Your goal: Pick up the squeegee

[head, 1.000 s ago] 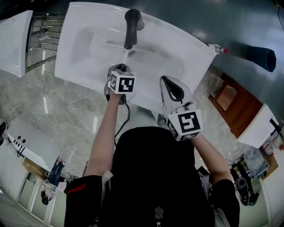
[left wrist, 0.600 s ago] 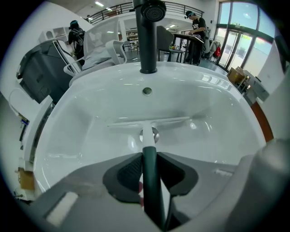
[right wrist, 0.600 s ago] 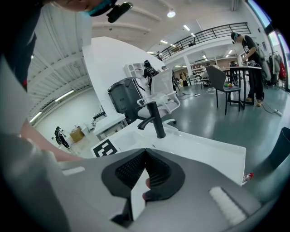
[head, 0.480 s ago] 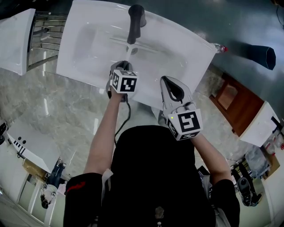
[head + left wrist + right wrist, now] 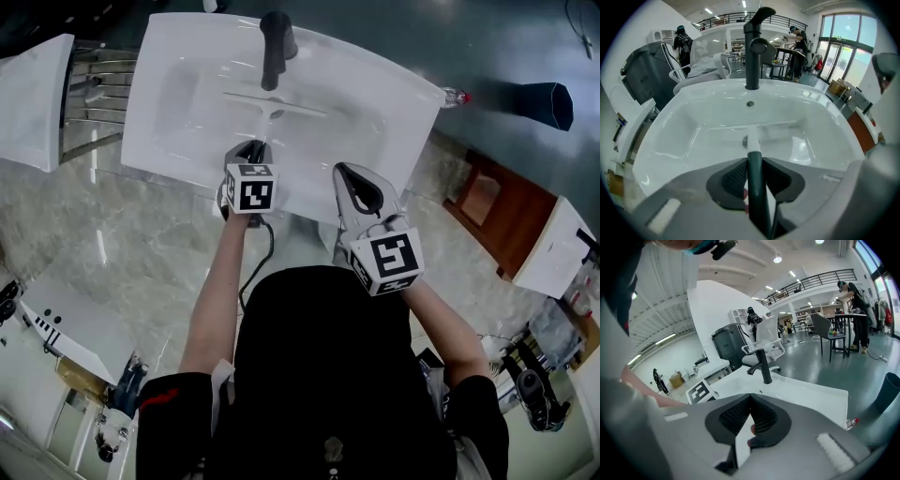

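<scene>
The left gripper [image 5: 753, 161] is clamping the one squeegee [image 5: 753, 138] by its handle, with one black faucet [image 5: 751, 47] standing beyond. The right gripper [image 5: 751, 397] is sitting clenched and empty.

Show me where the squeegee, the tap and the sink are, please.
squeegee [image 5: 754, 164], left gripper view, on its dark handle.
tap [image 5: 751, 61], left gripper view, on its black upright column.
sink [image 5: 679, 140], left gripper view, on the bare white basin wall.
</scene>
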Demonstrator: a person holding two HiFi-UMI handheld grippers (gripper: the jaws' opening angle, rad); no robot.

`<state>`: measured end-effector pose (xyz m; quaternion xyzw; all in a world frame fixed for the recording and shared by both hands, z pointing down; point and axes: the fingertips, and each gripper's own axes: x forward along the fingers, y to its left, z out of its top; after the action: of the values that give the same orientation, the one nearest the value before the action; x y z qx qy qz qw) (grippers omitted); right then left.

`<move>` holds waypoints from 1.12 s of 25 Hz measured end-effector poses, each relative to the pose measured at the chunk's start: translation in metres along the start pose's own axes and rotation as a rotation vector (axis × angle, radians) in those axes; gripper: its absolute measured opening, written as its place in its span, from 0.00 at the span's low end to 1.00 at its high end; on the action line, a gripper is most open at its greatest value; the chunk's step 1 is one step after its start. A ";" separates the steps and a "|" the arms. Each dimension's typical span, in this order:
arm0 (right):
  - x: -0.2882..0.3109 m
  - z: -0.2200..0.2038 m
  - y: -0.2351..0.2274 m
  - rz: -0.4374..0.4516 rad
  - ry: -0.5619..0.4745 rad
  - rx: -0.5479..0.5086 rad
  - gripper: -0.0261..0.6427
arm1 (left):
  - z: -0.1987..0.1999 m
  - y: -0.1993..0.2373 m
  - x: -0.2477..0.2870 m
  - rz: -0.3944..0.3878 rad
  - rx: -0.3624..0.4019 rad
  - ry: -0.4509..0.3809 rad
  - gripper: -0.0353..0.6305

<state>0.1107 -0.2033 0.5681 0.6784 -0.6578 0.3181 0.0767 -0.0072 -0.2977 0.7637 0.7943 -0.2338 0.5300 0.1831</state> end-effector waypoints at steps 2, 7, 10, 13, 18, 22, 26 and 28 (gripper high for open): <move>-0.004 -0.001 0.003 -0.003 -0.008 0.000 0.04 | -0.005 0.000 -0.009 0.002 -0.002 -0.023 0.21; -0.013 -0.006 0.013 -0.011 -0.022 0.001 0.04 | -0.018 0.000 -0.032 -0.003 0.000 -0.074 0.21; -0.019 -0.008 0.020 -0.012 -0.031 -0.004 0.04 | -0.019 -0.003 -0.047 -0.005 0.012 -0.100 0.21; -0.024 -0.011 0.024 -0.016 -0.038 -0.008 0.04 | -0.020 -0.007 -0.057 -0.003 0.029 -0.125 0.21; -0.033 -0.014 0.032 -0.027 -0.055 -0.018 0.04 | -0.023 -0.014 -0.074 -0.007 0.028 -0.179 0.21; -0.042 -0.012 0.036 -0.037 -0.072 -0.028 0.04 | -0.016 -0.021 -0.096 0.002 0.063 -0.233 0.21; -0.050 -0.009 0.040 -0.049 -0.095 -0.042 0.04 | -0.010 -0.025 -0.114 -0.003 0.080 -0.272 0.21; -0.055 -0.006 0.042 -0.055 -0.105 -0.048 0.04 | -0.005 -0.026 -0.124 0.000 0.090 -0.295 0.21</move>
<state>0.0734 -0.1591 0.5304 0.7099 -0.6495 0.2641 0.0669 -0.0369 -0.2516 0.6496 0.8710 -0.2342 0.4175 0.1107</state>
